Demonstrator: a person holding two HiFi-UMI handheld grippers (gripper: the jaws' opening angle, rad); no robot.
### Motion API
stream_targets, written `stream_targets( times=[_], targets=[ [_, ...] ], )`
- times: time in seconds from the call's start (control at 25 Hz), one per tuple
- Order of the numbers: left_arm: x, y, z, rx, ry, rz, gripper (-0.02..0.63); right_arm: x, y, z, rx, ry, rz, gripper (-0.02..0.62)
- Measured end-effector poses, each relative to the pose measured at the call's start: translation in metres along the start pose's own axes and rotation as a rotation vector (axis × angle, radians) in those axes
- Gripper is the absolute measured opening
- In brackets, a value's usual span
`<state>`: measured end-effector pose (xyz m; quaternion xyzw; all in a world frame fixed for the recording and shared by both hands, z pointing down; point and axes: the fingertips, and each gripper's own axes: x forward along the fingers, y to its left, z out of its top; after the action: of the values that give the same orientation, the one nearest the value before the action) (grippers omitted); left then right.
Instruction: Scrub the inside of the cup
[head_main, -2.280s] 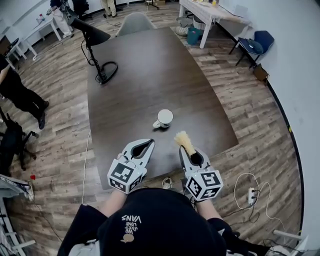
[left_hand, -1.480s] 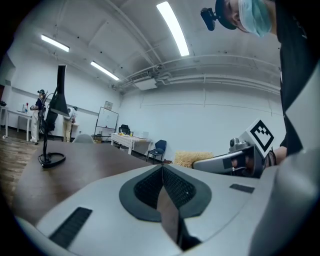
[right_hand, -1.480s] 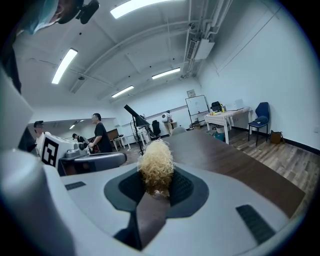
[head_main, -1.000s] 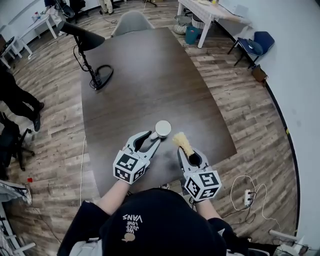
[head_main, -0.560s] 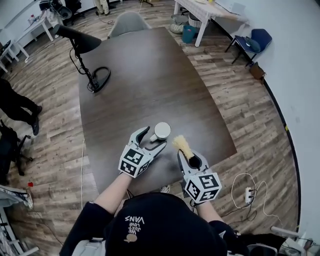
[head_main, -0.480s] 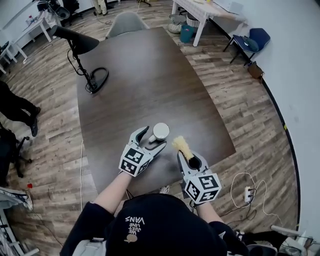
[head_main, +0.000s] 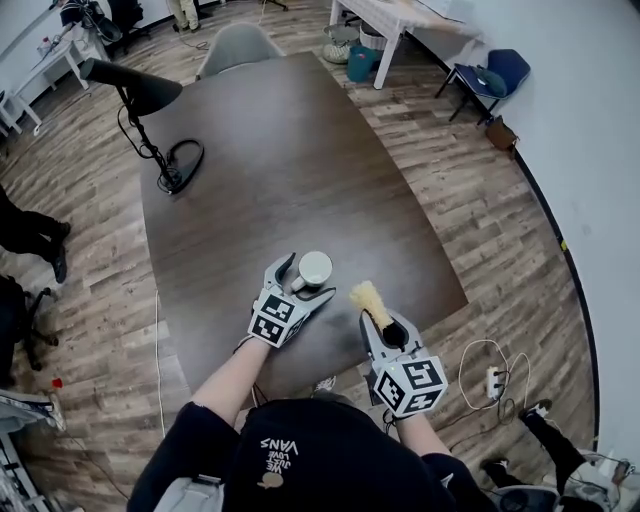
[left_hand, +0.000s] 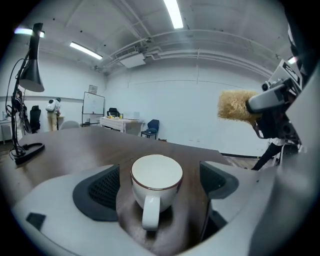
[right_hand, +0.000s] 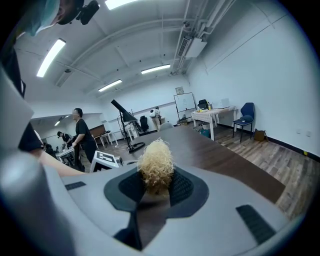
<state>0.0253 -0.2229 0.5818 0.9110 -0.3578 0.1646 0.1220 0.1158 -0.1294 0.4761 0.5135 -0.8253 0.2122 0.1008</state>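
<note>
A white cup (head_main: 314, 268) with a thin brown rim stands upright on the dark wooden table (head_main: 300, 150) near its front edge. In the left gripper view the cup (left_hand: 156, 179) sits between the two dark pads (left_hand: 101, 189), handle toward the camera, with a gap on each side. My left gripper (head_main: 302, 282) is open; its jaws have just been opening around the cup. To the right of it, my right gripper (head_main: 386, 326) is shut on a yellow straw-like scrubber (head_main: 368, 300), which sticks out forward above the table. The scrubber (right_hand: 156, 165) is pinched between that gripper's pads.
A black desk lamp (head_main: 140, 90) stands at the table's far left, a grey chair (head_main: 235, 45) at its far end. A white power strip with cables (head_main: 492, 380) lies on the wood floor at the right. A person (right_hand: 82, 137) stands beyond the table.
My left gripper has gone forward to the cup, spread its jaws and come down around it. The right gripper with the scrubber has stayed where it was.
</note>
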Motion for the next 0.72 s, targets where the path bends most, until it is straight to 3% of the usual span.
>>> stream_targets(
  times=[0.24, 0.72],
  targets=[
    [0.018, 0.008, -0.024, -0.005, 0.047, 0.015, 0.486, 0.001, -0.005, -0.003, 0.002, 0.013, -0.016, 0.100],
    [0.036, 0.006, -0.044, 0.034, 0.027, 0.005, 0.483, -0.004, -0.022, -0.010, 0.014, 0.034, -0.054, 0.100]
  ],
)
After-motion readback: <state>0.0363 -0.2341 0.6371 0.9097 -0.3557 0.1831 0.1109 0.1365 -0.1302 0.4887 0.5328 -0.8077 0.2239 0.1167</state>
